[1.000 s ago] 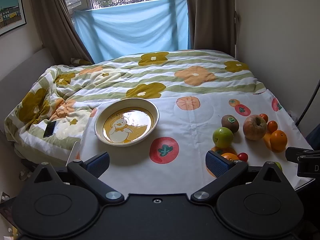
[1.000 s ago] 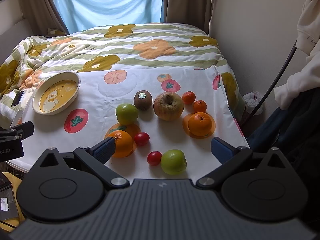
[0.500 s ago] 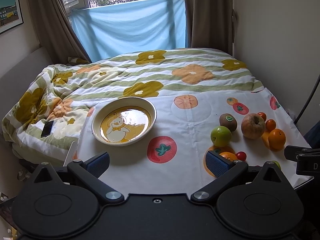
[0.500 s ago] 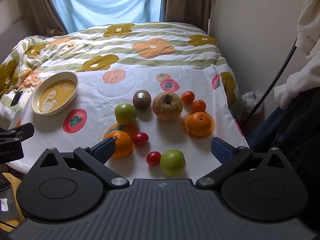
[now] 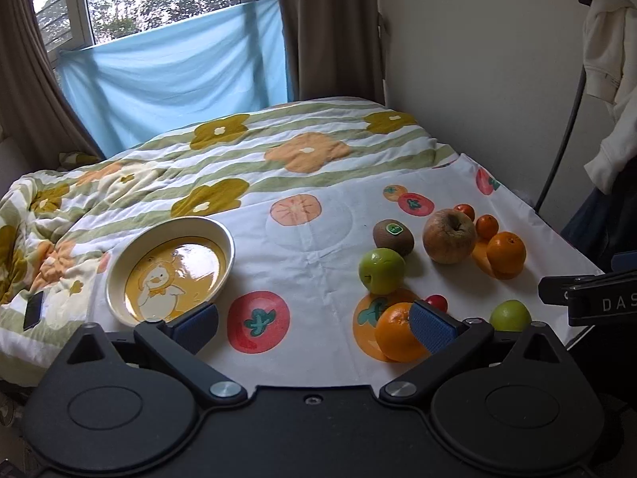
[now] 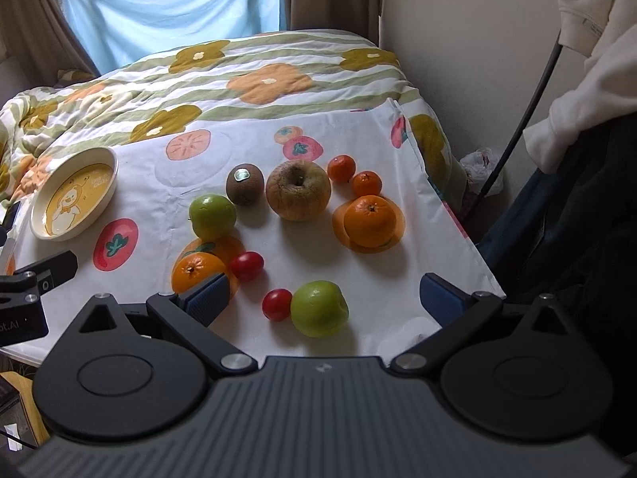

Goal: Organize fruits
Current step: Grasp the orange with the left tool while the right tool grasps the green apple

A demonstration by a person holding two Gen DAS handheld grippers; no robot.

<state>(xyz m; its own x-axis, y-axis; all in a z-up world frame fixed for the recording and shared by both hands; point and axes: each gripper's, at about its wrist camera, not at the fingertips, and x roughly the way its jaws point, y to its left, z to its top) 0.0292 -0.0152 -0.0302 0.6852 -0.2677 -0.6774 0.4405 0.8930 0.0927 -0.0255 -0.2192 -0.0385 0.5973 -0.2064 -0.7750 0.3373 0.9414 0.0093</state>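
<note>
Several fruits lie on a white fruit-print cloth (image 6: 278, 247): a kiwi (image 6: 244, 184), a brownish apple (image 6: 298, 190), two green apples (image 6: 212, 216) (image 6: 319, 308), oranges (image 6: 370, 215) (image 6: 196, 272), small tangerines (image 6: 341, 168) and cherry tomatoes (image 6: 277, 304). A cream bowl with a duck picture (image 5: 170, 270) stands empty at the left. My left gripper (image 5: 314, 324) is open over the cloth's near edge, its right finger in front of an orange (image 5: 398, 330). Nothing sits between the fingers of my open right gripper (image 6: 324, 300), which hovers just before the near green apple.
A flowered quilt (image 5: 239, 147) covers the bed behind the cloth. A phone (image 5: 33, 310) lies on the quilt at the left. A wall and a hanging cream garment (image 6: 597, 40) stand at the right, with a dark cable (image 6: 513, 131) beside the bed.
Both grippers have moved forward and a little to the right, closer to the fruits. No fruit has moved and both stay open.
</note>
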